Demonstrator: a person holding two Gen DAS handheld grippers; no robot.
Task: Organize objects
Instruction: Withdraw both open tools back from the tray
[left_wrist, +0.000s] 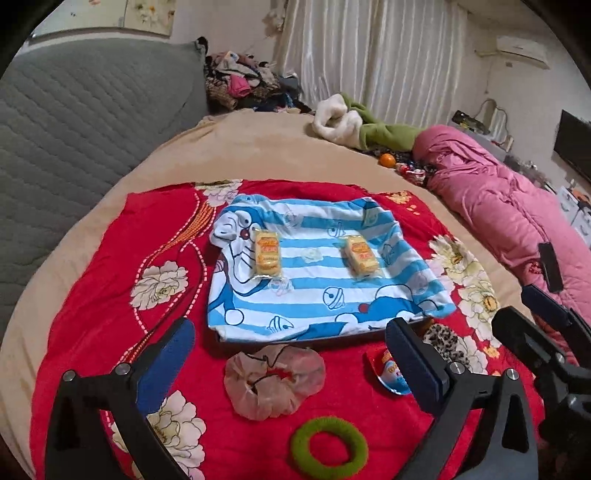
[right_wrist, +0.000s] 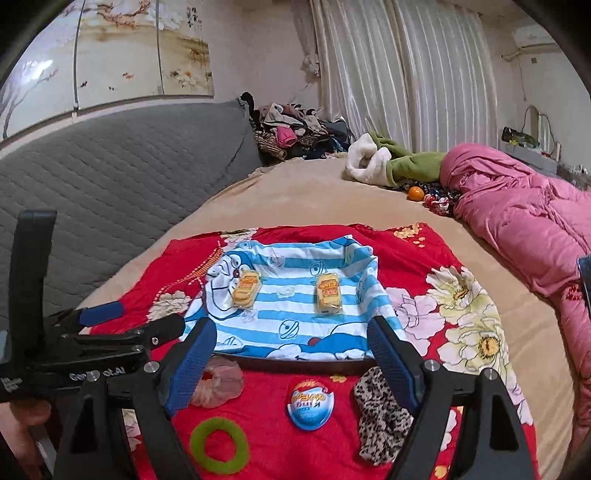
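The striped cloth-covered tray (left_wrist: 317, 273) sat mid-frame in both views on the red floral blanket (left_wrist: 92, 295), with two wrapped yellow snack cakes — one toward its left (left_wrist: 267, 256), one toward its right (left_wrist: 362, 256) — already lying on it; below it, along the lower part of the frame, waited the loose items: a sheer pink scrunchie (left_wrist: 273, 380), a green hair ring (left_wrist: 328, 446), a round blue-and-white snack pack (right_wrist: 310, 404) and a leopard-print scrunchie (right_wrist: 382, 413). My left gripper (left_wrist: 291, 365) stood wide apart with nothing between its pads, the pink scrunchie showing in the gap below it; my right gripper (right_wrist: 295, 362) was likewise spread and held nothing, framing the snack pack. I judged the next pick not yet begun; to do it well I would choose one item per hand — scrunchie left, pack right — come down straight over it, pinch the soft fabric at its bulk rather than its edge, and avoid snagging the blanket.
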